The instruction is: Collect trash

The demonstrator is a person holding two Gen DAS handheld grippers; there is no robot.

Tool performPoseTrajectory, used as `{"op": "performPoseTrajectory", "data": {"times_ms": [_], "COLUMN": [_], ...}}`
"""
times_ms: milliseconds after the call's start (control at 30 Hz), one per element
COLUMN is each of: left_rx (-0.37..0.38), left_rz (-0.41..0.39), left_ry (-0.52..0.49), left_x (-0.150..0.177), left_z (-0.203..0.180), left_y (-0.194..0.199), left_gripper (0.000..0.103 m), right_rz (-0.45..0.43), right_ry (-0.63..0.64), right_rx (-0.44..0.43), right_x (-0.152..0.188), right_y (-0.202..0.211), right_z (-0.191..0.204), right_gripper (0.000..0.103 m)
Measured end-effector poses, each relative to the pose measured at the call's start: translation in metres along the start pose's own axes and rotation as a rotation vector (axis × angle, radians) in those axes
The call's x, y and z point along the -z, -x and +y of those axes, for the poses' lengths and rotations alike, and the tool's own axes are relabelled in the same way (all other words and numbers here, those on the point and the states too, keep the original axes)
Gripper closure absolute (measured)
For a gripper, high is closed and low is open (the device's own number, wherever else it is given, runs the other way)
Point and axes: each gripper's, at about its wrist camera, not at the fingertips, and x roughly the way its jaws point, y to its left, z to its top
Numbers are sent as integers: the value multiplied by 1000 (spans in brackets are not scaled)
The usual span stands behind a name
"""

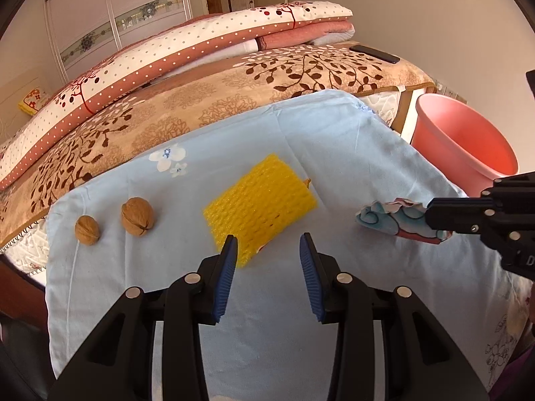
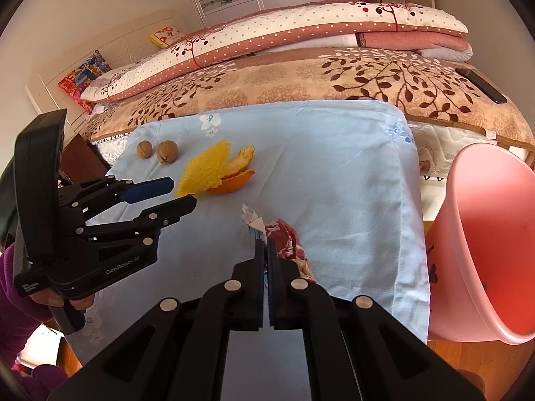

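Where the right claw (image 2: 264, 244) meets the blue cloth (image 2: 334, 167), clamped tight on a crumpled wrapper (image 2: 287, 237), red and white paper bunched between the pads and spilling out to the right of the tips. Seen from the left wrist as well: same wrapper (image 1: 394, 217) pinched at the black fingertips, resting on the cloth near its right edge. Just beyond that edge, standing lower than the bed, a pink bin (image 2: 485, 250), mouth tilted toward the camera.

Left claw (image 1: 267, 244) spread apart and gripping nothing, blue pads on either side of the near corner of a yellow foam net (image 1: 260, 207), not pressing on it. Tucked against the far side of the net, an orange peel (image 2: 234, 180). Further left on the cloth, two walnuts (image 1: 113, 224) side by side, apart from the net. Behind the cloth, a brown leaf-print blanket (image 1: 234, 87) under a folded dotted quilt (image 1: 200, 40), and a dark phone (image 1: 374, 53) near the blanket's far right corner.
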Motion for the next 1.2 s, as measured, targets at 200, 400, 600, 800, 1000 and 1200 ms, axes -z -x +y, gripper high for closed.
{"op": "performPoseTrajectory", "data": {"times_ms": [200,400,600,800,1000,1200], "left_rx": [-18,-14,61,203,346,319], "left_rz": [-1,-4,-23,6,78,133], "left_ry": [-23,40,191,302,367,307], "left_x": [-1,2,2,14,36,51], "left_z": [0,12,30,34,22,3], "left_y": [-12,-9,15,44,58,58], "left_gripper": [64,94,98,99,99,99], "right_rz": [-11,-18,-32,14,80,143], "right_ry": [-83,-120,-131,-184,-153,-111], "right_rx": [-5,-23,-30,-57,-45,-36], "right_x": [0,2,5,15,33,44], "right_y": [10,12,20,23,23,18], "right_z": [-20,-27,-25,-27,-16,-8], "right_gripper": [102,102,102,102,102,100]}}
